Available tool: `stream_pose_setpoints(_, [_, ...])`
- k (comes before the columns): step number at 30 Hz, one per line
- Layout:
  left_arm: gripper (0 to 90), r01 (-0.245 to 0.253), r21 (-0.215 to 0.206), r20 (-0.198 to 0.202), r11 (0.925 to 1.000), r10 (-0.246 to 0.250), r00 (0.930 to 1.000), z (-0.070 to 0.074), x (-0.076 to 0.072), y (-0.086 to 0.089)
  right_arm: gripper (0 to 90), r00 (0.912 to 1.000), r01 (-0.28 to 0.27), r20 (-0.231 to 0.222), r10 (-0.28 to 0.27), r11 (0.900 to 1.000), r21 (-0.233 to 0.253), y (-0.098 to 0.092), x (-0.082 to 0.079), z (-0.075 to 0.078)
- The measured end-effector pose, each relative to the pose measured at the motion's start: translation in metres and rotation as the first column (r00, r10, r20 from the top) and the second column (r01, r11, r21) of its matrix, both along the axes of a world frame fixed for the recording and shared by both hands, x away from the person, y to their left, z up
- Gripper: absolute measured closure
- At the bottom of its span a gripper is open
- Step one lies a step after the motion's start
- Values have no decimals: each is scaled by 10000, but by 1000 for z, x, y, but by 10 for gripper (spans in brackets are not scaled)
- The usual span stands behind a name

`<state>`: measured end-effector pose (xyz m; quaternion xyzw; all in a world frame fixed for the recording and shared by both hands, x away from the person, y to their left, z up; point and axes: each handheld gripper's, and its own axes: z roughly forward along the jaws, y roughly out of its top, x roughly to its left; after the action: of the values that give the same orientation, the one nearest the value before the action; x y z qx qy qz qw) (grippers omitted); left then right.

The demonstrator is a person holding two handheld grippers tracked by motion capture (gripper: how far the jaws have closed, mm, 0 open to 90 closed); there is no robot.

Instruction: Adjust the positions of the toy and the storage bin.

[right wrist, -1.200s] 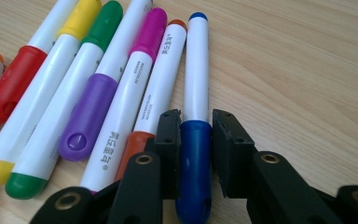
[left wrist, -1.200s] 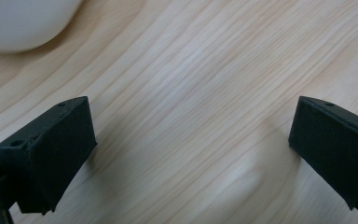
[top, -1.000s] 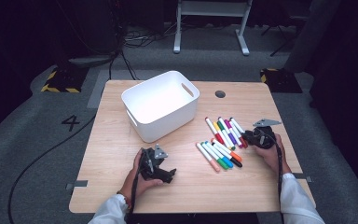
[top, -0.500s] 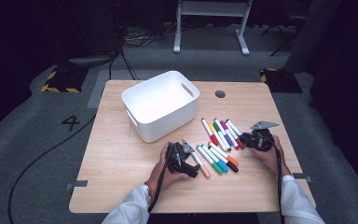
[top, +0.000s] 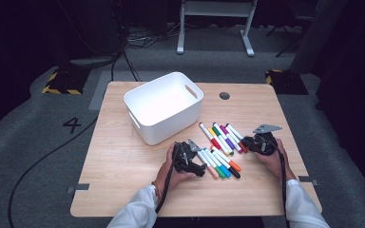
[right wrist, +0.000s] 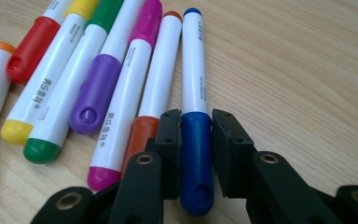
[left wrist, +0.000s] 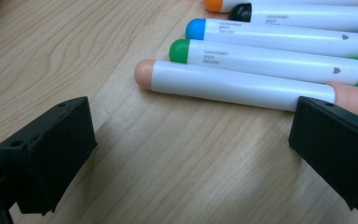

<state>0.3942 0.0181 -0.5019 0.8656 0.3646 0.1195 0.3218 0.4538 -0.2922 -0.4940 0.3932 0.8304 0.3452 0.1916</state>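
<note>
Having swung in from the lower left of the high view, the left gripper [top: 196,159] now straddles the peach-capped white marker [left wrist: 233,85] with jaws wide, while the right gripper [right wrist: 196,140] pinches the blue-capped white marker [right wrist: 195,93] lying on the wooden desk [top: 123,161], ready for lifting.

Eleven markers [top: 221,145] lie on one table [top: 123,175], beside one white bin [top: 164,107].
</note>
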Motion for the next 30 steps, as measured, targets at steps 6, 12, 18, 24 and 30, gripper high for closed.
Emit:
stream_pose_setpoints(6, [4,135,4,105,9999,-135,9999,0,5,-1,731,10000,-18,58,18,10000,-33,0,-2,0])
stream_pose_setpoints(12, [5,269,-9,105,9996,-269,9996,0,6,0,703,9999,-31,102,32,10000,-91,-1,-3,0])
stream_pose_setpoints(18, [14,361,-44,80,9993,-360,9993,0,7,8,610,9998,136,172,-132,9996,-235,-3,-3,1])
stream_pose_setpoints(24, [14,774,-98,149,9970,-773,9969,0,0,25,585,9995,202,222,-209,9994,289,-7,-3,4])
stream_pose_setpoints(30, [18,1348,-63,-18,9909,-1348,9909,0,-11,49,564,9991,334,232,-345,9984,452,-11,-3,6])
